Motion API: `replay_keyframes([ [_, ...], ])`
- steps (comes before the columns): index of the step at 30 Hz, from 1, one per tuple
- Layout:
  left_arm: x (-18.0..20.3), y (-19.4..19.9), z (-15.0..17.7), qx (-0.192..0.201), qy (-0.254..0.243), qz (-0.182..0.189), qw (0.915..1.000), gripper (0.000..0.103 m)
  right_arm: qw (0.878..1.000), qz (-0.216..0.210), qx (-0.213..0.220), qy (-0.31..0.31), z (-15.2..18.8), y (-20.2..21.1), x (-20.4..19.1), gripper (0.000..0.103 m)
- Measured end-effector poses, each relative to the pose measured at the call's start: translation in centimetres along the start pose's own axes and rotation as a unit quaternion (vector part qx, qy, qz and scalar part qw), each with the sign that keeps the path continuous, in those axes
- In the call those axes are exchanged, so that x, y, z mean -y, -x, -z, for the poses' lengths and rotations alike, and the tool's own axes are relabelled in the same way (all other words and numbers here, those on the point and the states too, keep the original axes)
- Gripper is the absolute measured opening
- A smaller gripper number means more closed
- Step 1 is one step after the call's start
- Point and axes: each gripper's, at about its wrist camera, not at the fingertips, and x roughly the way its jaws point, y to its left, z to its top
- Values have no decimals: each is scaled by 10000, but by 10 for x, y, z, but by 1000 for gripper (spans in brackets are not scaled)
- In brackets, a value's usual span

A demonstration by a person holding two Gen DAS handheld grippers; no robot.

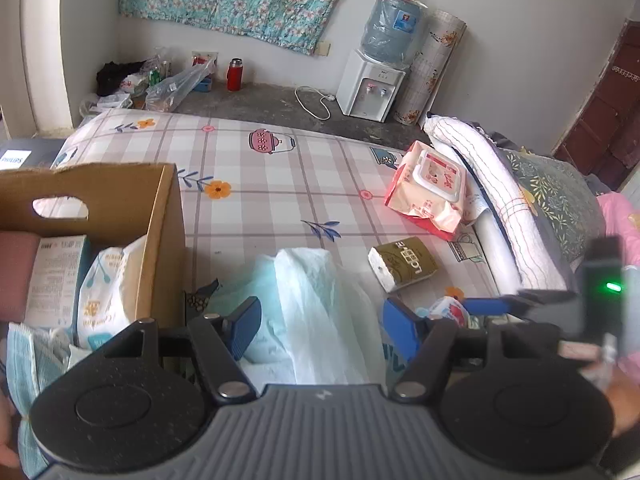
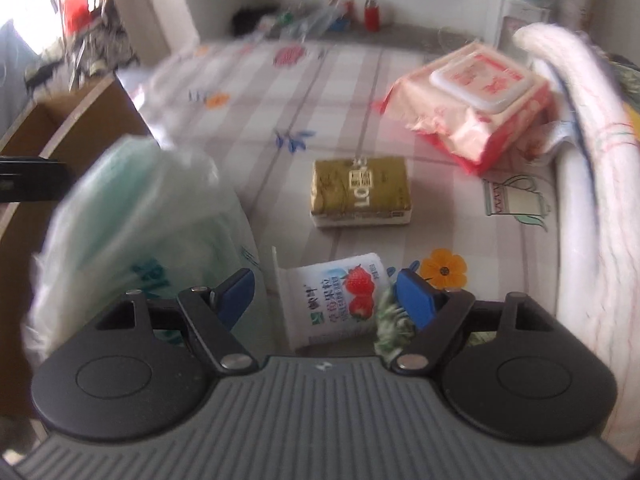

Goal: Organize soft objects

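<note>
Blue-padded jaws of the left gripper [image 1: 318,330] stand apart astride a pale green plastic bag [image 1: 308,316], pads not pressing; cardboard box [image 1: 160,216] at nine o'clock, already packed with soft packs; olive tissue pack [image 1: 402,264] at two o'clock. Right gripper [image 2: 326,296] jaws stand wide around a strawberry pouch [image 2: 340,296] on the bed [image 2: 256,92], no squeeze visible; red wipes pack [image 2: 472,104] at one o'clock.

Olive-gold tissue pack [image 2: 360,190], plaid floral bedsheet [image 1: 280,184]
</note>
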Motion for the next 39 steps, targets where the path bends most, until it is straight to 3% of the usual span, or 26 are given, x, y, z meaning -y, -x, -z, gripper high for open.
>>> replay_keyframes([
  [2, -1, 5, 2, 29, 37, -9, 10000, 68, 9995, 3, -260, 156, -5, -14, 1, 75],
  [5, -2, 12, 4, 86, 72, 11, 9999, 68, 9979, -156, -618, 120, -10, -29, 7, 62],
  [8, -2, 18, 6, 119, 86, 33, 9999, 68, 9970, -345, -622, -317, -11, -28, 20, 62],
  [11, -1, 22, 8, 137, 119, 67, 9998, 68, 9889, -729, -464, -1206, -6, -25, 46, 62],
  [13, 1, 25, 11, 169, 98, 95, 9998, 68, 9689, -1305, -376, -2069, 3, -24, 70, 62],
  [16, 6, 29, 15, 203, 48, 138, 9997, 68, 9270, -2157, -381, -3043, 18, -29, 95, 62],
  [19, 12, 31, 21, 229, -10, 196, 9995, 68, 9102, -2336, -519, -3381, 29, -34, 104, 62],
  [20, 15, 31, 23, 240, -33, 210, 9995, 68, 9094, -2311, -503, -3422, 31, -32, 106, 61],
  [24, 26, 30, 31, 272, -213, 228, 9991, 69, 9290, -1824, -231, -3213, 28, -11, 106, 65],
  [27, 38, 27, 37, 279, -482, 264, 9981, 69, 9352, -1600, -65, -3159, 29, -1, 108, 65],
  [31, 59, 18, 43, 283, -1051, 308, 9936, 69, 9306, -1618, 96, -3283, 34, 4, 122, 59],
  [35, 83, 0, 47, 184, -1596, 315, 9865, 69, 9248, -1753, 202, -3370, 37, 7, 129, 46],
  [39, 106, -20, 51, -67, -1864, 569, 9808, 69, 9232, -1856, 161, -3363, 39, 7, 124, 45],
])
